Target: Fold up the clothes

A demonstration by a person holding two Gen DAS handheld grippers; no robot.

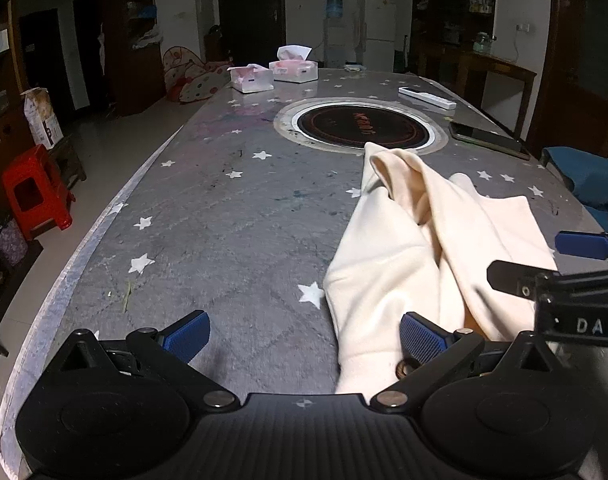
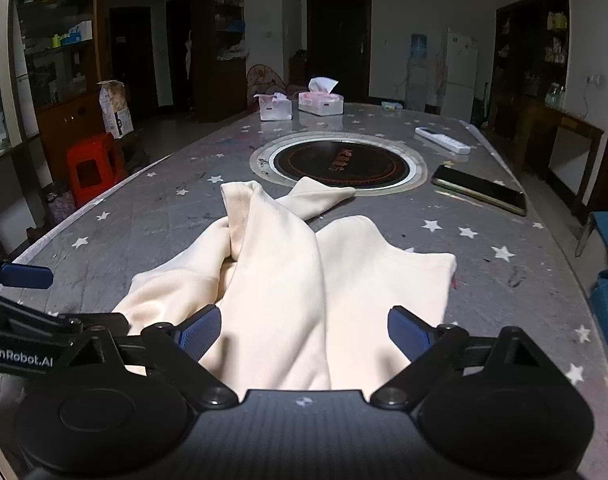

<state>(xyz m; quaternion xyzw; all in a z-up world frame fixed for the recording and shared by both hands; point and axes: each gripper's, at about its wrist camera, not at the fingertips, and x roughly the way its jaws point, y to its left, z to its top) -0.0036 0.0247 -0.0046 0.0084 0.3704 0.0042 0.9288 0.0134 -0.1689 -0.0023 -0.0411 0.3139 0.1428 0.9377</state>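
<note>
A cream garment (image 2: 288, 280) lies crumpled on the grey star-patterned table (image 2: 152, 216), with a sleeve reaching toward the round black hob (image 2: 339, 162). My right gripper (image 2: 304, 332) is open just above the garment's near part; cloth lies between the blue pads (image 2: 200, 332) without being pressed. In the left wrist view the same garment (image 1: 387, 264) fills the right half. My left gripper (image 1: 304, 338) is open at the garment's near left edge, its right pad (image 1: 421, 338) over the cloth and its left pad over bare table. The right gripper (image 1: 543, 260) enters that view from the right.
A dark phone (image 2: 479, 190) and a white remote (image 2: 441, 140) lie on the table to the right. Two tissue boxes (image 2: 319, 102) stand at the far end. A red stool (image 1: 34, 192) is on the floor left of the table, a blue chair (image 1: 587, 178) on the right.
</note>
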